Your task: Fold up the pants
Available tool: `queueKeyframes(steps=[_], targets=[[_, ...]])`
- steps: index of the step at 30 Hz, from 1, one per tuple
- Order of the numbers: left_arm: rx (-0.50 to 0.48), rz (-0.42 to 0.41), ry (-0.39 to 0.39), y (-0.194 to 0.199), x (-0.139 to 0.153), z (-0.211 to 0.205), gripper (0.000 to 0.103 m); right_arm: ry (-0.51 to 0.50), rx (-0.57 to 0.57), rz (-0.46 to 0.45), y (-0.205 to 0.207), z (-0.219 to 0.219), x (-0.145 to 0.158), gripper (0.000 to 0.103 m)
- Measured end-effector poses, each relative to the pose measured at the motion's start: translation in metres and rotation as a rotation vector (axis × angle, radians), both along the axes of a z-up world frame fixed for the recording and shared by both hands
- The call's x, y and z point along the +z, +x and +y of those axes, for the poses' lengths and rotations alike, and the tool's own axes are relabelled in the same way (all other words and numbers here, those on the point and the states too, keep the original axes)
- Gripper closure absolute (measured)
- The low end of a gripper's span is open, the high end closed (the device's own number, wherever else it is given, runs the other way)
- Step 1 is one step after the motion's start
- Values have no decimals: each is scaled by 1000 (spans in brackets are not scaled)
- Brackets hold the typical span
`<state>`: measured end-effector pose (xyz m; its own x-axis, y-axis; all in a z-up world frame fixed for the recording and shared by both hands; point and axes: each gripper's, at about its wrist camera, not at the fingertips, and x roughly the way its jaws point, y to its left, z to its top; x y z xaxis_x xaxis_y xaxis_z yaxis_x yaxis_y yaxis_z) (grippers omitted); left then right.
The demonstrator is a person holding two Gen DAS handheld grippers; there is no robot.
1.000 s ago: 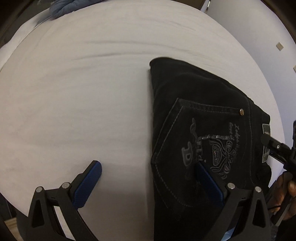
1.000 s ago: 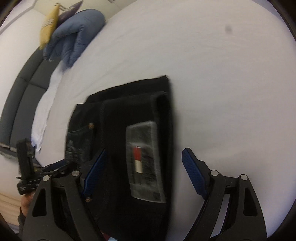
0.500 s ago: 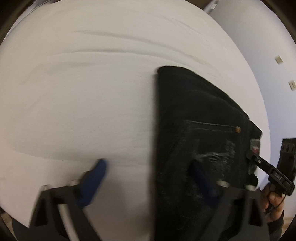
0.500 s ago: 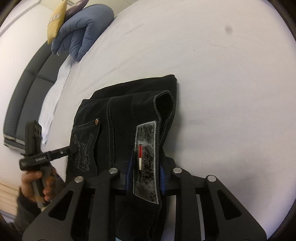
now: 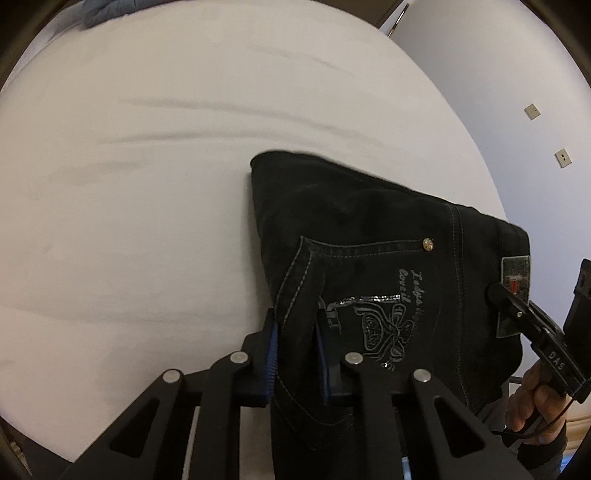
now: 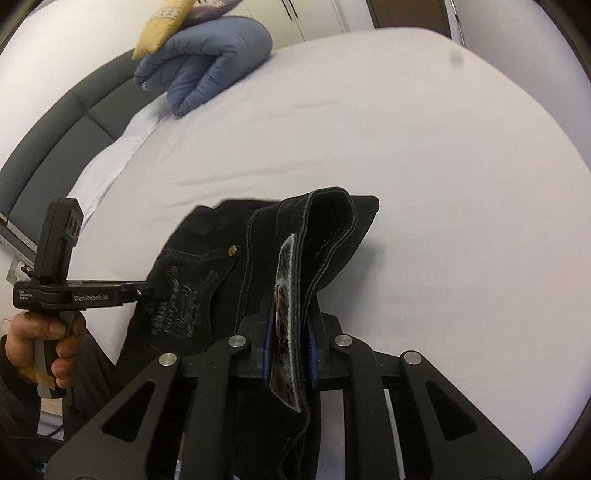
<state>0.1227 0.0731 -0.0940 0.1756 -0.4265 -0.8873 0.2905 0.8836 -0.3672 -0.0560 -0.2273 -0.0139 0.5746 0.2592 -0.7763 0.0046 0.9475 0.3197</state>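
The folded black pants [image 5: 369,236] lie on the white bed, with a back pocket and silver embroidery facing up. My left gripper [image 5: 295,350] is shut on the pants' near left edge by the pocket seam. My right gripper [image 6: 288,343] is shut on the waistband with its grey brand patch [image 6: 286,295], and that end is lifted off the sheet. The pants also show in the right wrist view [image 6: 207,266]. Each gripper shows in the other's view, the left [image 6: 147,290] and the right [image 5: 498,295].
The white bed sheet [image 5: 147,184] spreads far and left of the pants. A blue pillow [image 6: 207,62] and a yellow cushion [image 6: 162,22] sit by the grey headboard [image 6: 48,147]. A white wall [image 5: 517,74] with two outlets stands at the right.
Both grippers were open a second ago. The right closed on the waistband first, then the left closed on the pocket-side edge. The gripped end has risen off the sheet.
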Motion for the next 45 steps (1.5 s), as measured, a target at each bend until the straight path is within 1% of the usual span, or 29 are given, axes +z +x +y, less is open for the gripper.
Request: queueKeyframes(steps=[1,4,8,10,11,12,13,14,15,16,17,18,20,23,24,25,26,28,29,31,32,34,35,36,38,39,40,43,45], targets=[[-2,-19,3,0,5,-10,85,0,1,-16,1,-1,7,90],[-4,-79,-8,6,29,-14,85,2,-6,-61,9,-13,28,90],[-7,-134,1,22,42,-37,85,30,-36,-66,38,-42,34,90],[-22,-159,39,29,37,-51,81,57,-47,-22,55,-56,22,89],[-23,-154,59,32,29,-54,79,73,-69,32,67,-67,6,88],[-14,-139,76,37,14,-60,76,71,-89,69,73,-74,-5,85],[-8,-133,85,43,7,-64,75,58,-115,135,81,-82,-25,84],[2,-126,107,44,-7,-67,69,50,-136,177,84,-87,-39,80],[13,-122,113,44,-13,-67,50,55,-167,213,84,-95,-54,70],[41,-121,104,40,-16,-63,33,94,-198,196,78,-103,-57,60],[60,-123,96,37,-17,-59,28,114,-221,170,72,-108,-54,56],[76,-138,95,30,-14,-55,24,121,-253,134,62,-113,-46,47],[103,-227,136,13,0,-50,16,100,-271,77,47,-115,-33,44],[154,-533,247,-32,52,-50,1,-53,-280,-87,21,-100,17,44],[174,-630,272,-55,71,-45,0,-95,-279,-155,11,-93,39,43],[197,-748,285,-81,96,-47,0,-134,-282,-214,0,-85,59,38],[208,-803,290,-88,109,-47,0,-177,-285,-294,-12,-75,82,35],[278,-904,294,-119,145,-48,0,-234,-298,-429,-29,-59,122,22],[298,-910,271,-114,157,-48,0,-257,-301,-491,-38,-48,140,19],[314,-922,169,-120,183,-32,0,-305,-305,-616,-60,-34,174,7],[311,-925,150,-127,195,-30,0,-322,-307,-667,-71,-29,189,4],[307,-916,173,-120,216,-31,0,-326,-302,-750,-92,-20,216,0],[313,-905,177,-117,224,-28,0,-327,-304,-762,-97,-18,224,0],[316,-885,171,-109,225,-20,0,-330,-302,-756,-101,-15,233,0],[328,-812,169,-104,228,-11,0,-350,-278,-672,-99,-9,242,0],[329,-794,172,-89,222,-12,0,-366,-277,-623,-97,-6,244,0],[330,-773,178,-88,221,-9,0,-376,-282,-593,-97,-4,245,0],[315,-731,191,-92,218,-15,0,-363,-286,-546,-101,-1,244,0],[304,-714,204,-85,208,-15,0,-359,-289,-511,-101,1,240,0]])
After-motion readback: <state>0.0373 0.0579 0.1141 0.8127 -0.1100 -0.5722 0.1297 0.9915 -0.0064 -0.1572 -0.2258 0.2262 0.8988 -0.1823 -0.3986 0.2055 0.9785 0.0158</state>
